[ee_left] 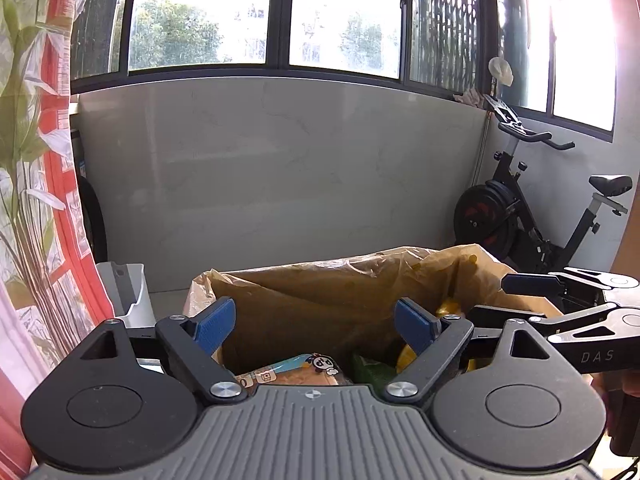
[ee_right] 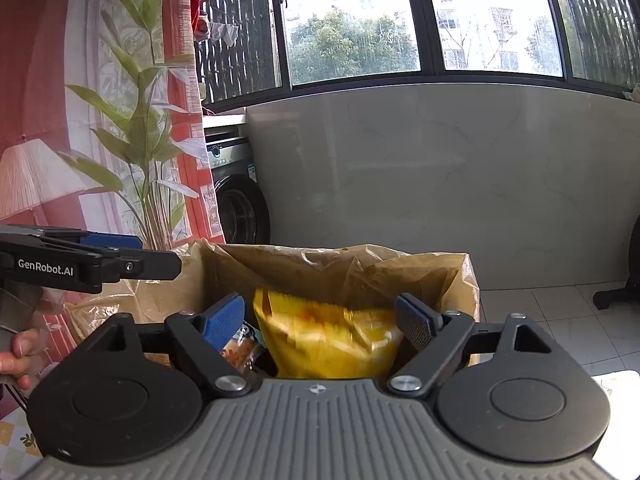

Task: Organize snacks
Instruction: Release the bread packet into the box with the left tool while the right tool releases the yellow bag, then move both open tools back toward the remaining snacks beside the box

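Observation:
A cardboard box lined with a tan plastic bag [ee_left: 320,280] stands right in front of both grippers. Inside lie a panda-print packet [ee_left: 316,365], a green packet [ee_left: 370,368] and a yellow one [ee_left: 410,354]. My left gripper [ee_left: 316,326] is open above the box's near side, with nothing between its blue pads. My right gripper [ee_right: 320,324] is open too. A blurred yellow snack bag [ee_right: 328,340] sits between its fingers in the lined box [ee_right: 360,268]; an orange packet [ee_right: 240,350] lies beside it. Each gripper shows in the other's view: right gripper [ee_left: 504,298], left gripper [ee_right: 160,254].
A grey wall under windows is behind the box. An exercise bike [ee_left: 520,208] stands at the right, a washing machine [ee_right: 240,208] and a printed curtain [ee_right: 120,120] at the left. A white bin [ee_left: 128,296] sits on the tiled floor. A hand [ee_right: 20,352] holds the left gripper.

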A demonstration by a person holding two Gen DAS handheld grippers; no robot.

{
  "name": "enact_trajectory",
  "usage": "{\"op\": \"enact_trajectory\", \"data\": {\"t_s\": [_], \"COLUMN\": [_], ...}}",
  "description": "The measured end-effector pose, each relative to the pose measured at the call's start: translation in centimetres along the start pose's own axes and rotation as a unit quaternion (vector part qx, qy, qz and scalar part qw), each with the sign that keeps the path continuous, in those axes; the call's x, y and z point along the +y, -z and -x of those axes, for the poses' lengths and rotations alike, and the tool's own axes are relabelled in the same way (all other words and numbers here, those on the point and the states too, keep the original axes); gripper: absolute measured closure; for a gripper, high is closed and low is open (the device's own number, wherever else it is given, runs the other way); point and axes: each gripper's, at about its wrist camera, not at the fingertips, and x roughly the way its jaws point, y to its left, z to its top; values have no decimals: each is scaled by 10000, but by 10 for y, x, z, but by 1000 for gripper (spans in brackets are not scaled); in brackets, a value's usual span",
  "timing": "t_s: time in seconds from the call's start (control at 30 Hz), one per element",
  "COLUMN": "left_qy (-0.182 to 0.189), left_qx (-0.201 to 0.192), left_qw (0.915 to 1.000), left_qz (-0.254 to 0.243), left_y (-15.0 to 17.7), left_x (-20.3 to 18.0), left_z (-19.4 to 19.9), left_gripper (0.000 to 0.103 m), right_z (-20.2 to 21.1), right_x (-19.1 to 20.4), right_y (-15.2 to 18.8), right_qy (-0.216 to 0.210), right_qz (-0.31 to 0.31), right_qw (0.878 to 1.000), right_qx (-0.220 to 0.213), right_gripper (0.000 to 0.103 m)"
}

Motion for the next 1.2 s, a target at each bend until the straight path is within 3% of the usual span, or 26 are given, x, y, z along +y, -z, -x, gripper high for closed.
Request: {"op": "enact_trajectory", "data": {"t_s": [0.37,0.7,0.97,1.1,1.2], "left_qy": [-265,-438,-673,-757,-721], "left_qx": [-301,-241,-94,258,448], "left_qw": [9991,9979,9932,9896,9877], "left_qz": [125,411,948,1196,1313], "left_y": [6,48,108,135,149], "left_x": [15,40,55,55,54], "left_z": [60,120,139,134,130], "left_gripper": [14,15,15,15,15], "right_z": [47,98,119,124,128], "right_x": [17,27,20,19,22], "right_y": [6,51,120,157,182], "right_qy": [-174,-37,305,655,681], "right_qz": [71,-38,18,-143,-253], "right_qw": [9997,9999,9973,9895,9820], "right_qx": [-136,-156,669,1279,1742], "right_gripper": [18,18,19,24,27]}}
